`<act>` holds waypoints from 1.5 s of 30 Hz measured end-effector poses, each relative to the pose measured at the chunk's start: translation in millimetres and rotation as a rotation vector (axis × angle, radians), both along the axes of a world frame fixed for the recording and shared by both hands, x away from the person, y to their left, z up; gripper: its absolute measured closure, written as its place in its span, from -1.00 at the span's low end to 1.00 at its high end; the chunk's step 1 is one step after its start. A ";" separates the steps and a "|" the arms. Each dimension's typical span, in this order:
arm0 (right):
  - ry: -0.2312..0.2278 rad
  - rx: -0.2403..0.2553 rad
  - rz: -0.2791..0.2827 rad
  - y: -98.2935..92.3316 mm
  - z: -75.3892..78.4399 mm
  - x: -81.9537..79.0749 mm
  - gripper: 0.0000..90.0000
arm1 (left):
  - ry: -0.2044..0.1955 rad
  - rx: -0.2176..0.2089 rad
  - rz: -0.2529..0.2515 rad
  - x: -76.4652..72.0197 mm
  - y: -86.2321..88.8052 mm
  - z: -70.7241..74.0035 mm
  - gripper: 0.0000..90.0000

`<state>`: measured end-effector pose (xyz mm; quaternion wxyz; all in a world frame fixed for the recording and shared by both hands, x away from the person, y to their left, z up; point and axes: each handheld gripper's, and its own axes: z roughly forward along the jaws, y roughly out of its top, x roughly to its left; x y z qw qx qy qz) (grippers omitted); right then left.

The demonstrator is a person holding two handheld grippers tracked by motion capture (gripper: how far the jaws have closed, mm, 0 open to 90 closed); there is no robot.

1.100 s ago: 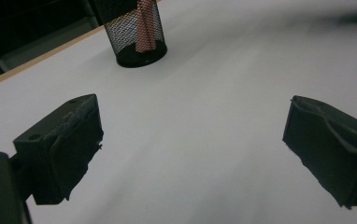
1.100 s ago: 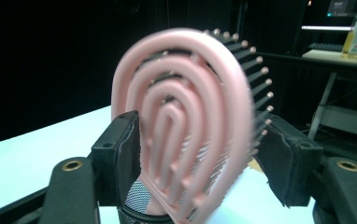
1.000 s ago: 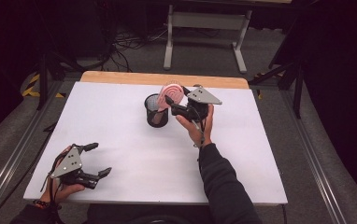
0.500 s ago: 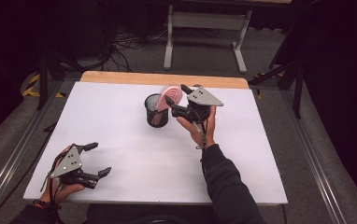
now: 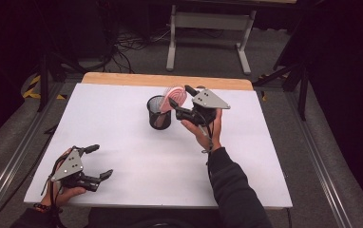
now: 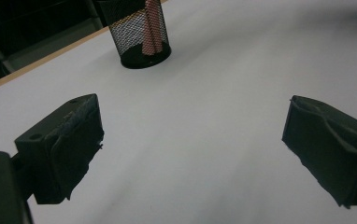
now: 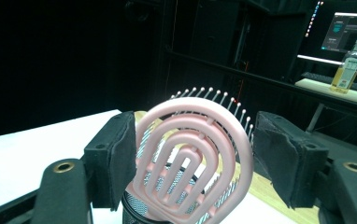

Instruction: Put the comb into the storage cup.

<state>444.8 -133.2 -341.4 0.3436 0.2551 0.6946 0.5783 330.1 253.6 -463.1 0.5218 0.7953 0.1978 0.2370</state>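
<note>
The pink hairbrush (image 7: 193, 158) stands handle-down in the black mesh cup (image 5: 159, 112) near the table's (image 5: 122, 190) far edge. The right gripper (image 5: 178, 96) brackets its head — the left pad looks to touch, the right stands off, so I'd call it released. Next, I'd guess: draw clear without tipping the cup. The left gripper (image 5: 97, 161) rests open near the front edge. The cup hides the handle.

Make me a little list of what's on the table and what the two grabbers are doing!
table: white table
cup: black mesh cup, upright
brush: pink hairbrush, standing handle-down in the cup
right gripper: jaws either side of the brush head, a gap visible on one side
left gripper: open, holding nothing, at the near left corner
</note>
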 end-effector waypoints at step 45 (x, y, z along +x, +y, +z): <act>-0.051 -0.058 -0.004 -16.1 8.7 -22.6 -0.50 | -0.002 0.003 0.006 0.5 0.4 -0.3 -0.86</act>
